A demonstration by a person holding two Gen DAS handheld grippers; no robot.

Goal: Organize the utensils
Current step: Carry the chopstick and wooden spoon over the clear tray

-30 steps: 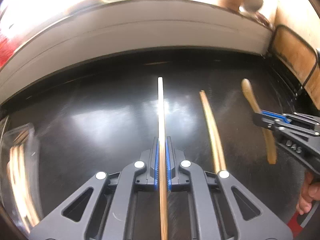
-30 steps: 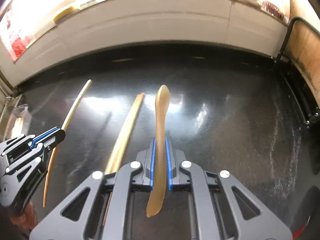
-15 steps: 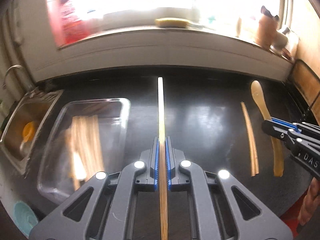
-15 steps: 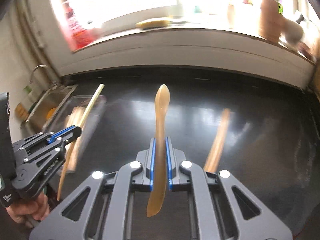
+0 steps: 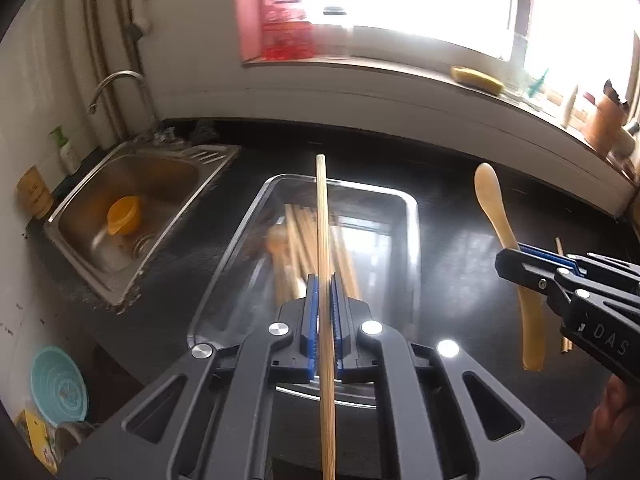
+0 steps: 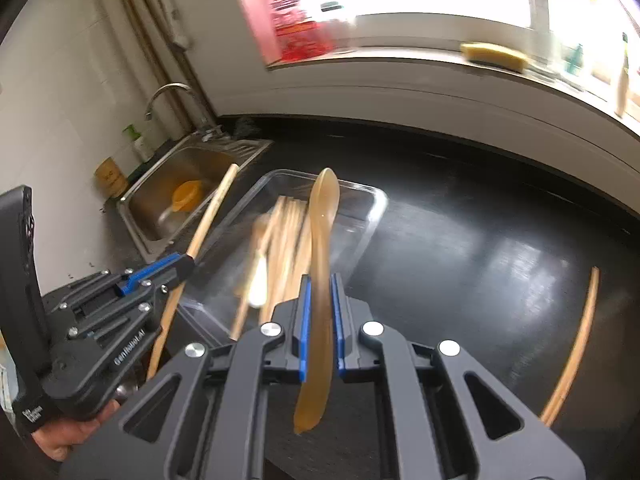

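My left gripper [image 5: 324,280] is shut on a long wooden chopstick [image 5: 322,216], which points forward over a clear glass tray [image 5: 414,248]. The tray holds several wooden chopsticks [image 5: 304,236] and a spoon. My right gripper [image 6: 320,280] is shut on a pale wooden spoon [image 6: 322,220], bowl end forward, above the tray's near right part [image 6: 370,216]. In the left wrist view the right gripper [image 5: 508,258] and its spoon [image 5: 492,200] hang just right of the tray. In the right wrist view the left gripper [image 6: 184,264] and its chopstick [image 6: 212,216] hang at the tray's left.
A steel sink [image 5: 100,264] with an orange cup [image 5: 124,214] lies left of the tray. One more chopstick [image 6: 576,344] lies on the black counter [image 6: 480,248] at the right. A window sill [image 6: 400,60] with a sponge [image 6: 494,56] runs along the back.
Both grippers have swung left and risen with their utensils, from the open counter to over the glass tray. The sink has come into view; the loose chopstick stayed behind at the right.
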